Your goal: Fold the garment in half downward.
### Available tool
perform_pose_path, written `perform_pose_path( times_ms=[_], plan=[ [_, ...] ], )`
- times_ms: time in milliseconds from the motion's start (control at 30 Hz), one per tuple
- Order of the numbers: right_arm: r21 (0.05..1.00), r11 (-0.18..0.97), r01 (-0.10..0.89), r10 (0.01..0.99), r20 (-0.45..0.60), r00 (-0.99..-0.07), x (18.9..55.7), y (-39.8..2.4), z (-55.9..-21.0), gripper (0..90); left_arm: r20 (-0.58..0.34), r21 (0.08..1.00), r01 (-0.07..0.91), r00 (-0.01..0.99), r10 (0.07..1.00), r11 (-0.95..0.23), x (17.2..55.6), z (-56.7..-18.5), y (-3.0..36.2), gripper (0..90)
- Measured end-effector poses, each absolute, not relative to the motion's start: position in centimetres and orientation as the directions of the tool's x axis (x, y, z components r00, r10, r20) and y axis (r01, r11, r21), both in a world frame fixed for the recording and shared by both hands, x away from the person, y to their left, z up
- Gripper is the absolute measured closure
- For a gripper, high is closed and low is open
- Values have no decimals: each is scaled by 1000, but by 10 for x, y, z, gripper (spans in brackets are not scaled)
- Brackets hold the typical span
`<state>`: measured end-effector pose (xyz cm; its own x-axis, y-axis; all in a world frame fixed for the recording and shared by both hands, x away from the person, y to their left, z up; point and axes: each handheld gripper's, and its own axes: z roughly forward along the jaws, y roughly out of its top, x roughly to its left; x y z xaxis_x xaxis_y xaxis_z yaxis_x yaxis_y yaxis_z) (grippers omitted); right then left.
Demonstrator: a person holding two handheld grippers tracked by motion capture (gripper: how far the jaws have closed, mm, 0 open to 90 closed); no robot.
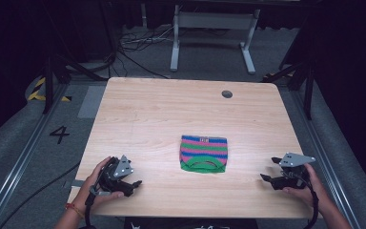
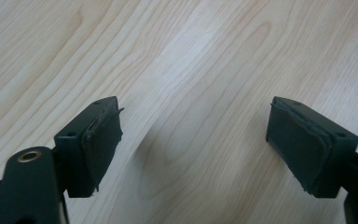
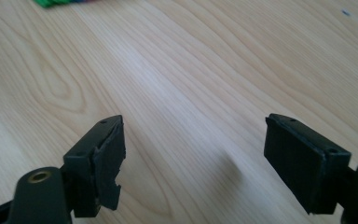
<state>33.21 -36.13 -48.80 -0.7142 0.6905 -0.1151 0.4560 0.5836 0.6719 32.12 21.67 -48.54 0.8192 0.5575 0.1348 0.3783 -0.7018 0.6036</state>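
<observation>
Bright overhead light on the table (image 1: 147, 109) (dark surroundings), close-ups soft.

The knitted striped cloth (image 1: 203, 153) runs in bands of pink, green and blue, with a bright green edge along its near side and a small dark label at its far edge. The bench (image 1: 171, 114) is pale wood with a wavy light-brown grain and a round grey grommet (image 1: 227, 94) near its far right. The left tool (image 1: 134, 183) and right tool (image 1: 268, 169) are black with grey top plates; the floor (image 1: 24, 143) is grey carpet bearing a black "4" (image 1: 59, 134)
</observation>
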Motion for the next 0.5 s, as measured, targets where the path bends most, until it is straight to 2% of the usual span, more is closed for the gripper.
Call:
perform_pose_path(
  times_ms=[233,367,500],
  plan=[
    [684,525,505,732,-60,-679,325,-385,-497,209,68,634,441,786,615,-635,315,-490,242,176],
    [703,462,541,760,0,-650,323,-396,-502,184,-29,660,513,747,664,-549,317,-497,262,157],
    [723,428,542,766,28,-642,321,-402,-506,172,-24,672,528,716,697,-520,314,-498,270,156]
  ],
)
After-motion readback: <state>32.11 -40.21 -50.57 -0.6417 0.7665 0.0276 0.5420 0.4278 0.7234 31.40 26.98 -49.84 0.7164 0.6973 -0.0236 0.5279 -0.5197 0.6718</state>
